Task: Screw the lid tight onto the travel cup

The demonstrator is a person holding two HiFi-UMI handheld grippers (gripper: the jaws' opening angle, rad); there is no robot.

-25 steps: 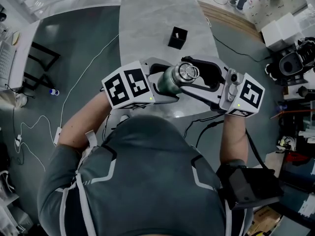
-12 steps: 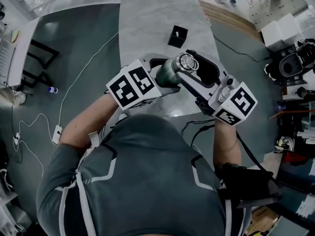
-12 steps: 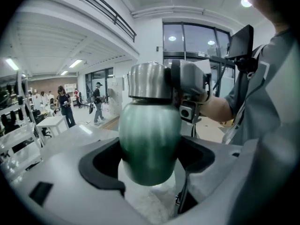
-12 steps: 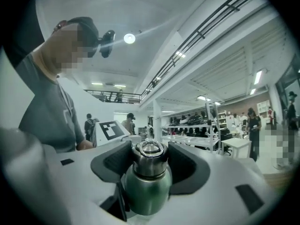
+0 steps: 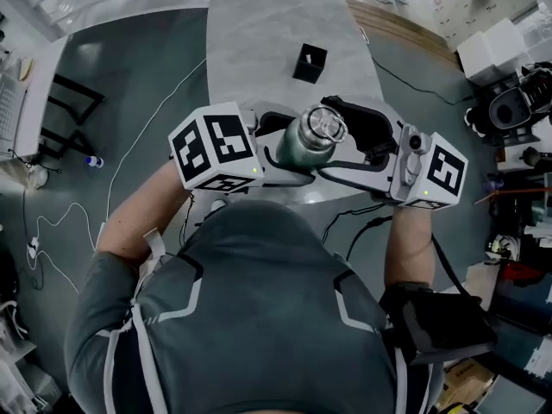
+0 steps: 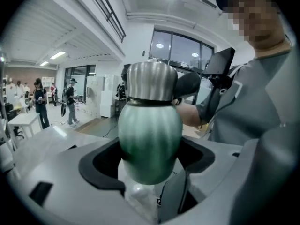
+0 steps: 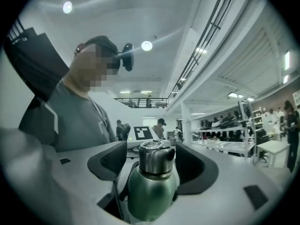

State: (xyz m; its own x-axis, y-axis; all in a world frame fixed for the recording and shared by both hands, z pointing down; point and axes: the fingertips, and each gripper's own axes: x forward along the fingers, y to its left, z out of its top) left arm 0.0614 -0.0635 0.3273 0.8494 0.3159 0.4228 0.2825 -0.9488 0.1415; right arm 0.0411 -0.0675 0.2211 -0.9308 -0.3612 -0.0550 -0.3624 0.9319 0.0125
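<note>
Above the marbled desk's near edge, the green travel cup hangs pinched in the left tongs, its steel lid between the right tongs, whose jaws have just been opening, clear of it; grey floor flanks the desk.

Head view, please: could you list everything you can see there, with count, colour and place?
travel cup: one, green, held above the table's near edge
lid: one, silver, on top of the cup
table: one, grey marbled, ahead of the person
box: one, black, on the table beyond the cup
bottle: one, small, blue-capped, on the floor at left
left hand-held gripper: one, grey, shut on the cup's body
right hand-held gripper: one, grey, jaws just opened, either side of the lid without touching
</note>
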